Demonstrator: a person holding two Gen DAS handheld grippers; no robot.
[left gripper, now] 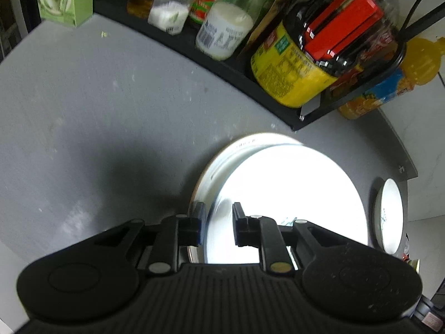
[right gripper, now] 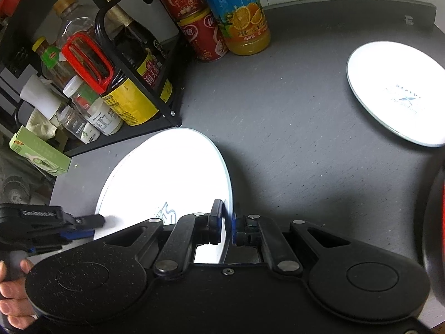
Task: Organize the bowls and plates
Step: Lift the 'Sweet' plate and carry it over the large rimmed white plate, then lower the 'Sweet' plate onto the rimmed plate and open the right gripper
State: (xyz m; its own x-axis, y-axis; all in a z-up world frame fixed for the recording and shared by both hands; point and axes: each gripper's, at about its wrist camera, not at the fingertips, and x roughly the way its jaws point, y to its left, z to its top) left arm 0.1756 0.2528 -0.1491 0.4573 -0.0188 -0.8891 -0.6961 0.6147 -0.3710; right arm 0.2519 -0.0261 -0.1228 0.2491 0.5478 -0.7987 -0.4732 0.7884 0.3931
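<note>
Fingers of your right gripper (right gripper: 227,224) pinch the near rim of the top plate (right gripper: 167,172), one above and one below its edge, so it tilts up off the tabletop (right gripper: 292,139). Your left gripper (left gripper: 218,222) holds its fingers narrowly apart astride the opposite rim; whether they touch it, you cannot tell. Beneath, a lower plate (left gripper: 222,153) peeks out beyond your left fingers, which suggests you are stacking or aligning the two. A second plate (right gripper: 395,91) lies flat well apart, far ahead and right of your right fingers, probably next for the stack.
</note>
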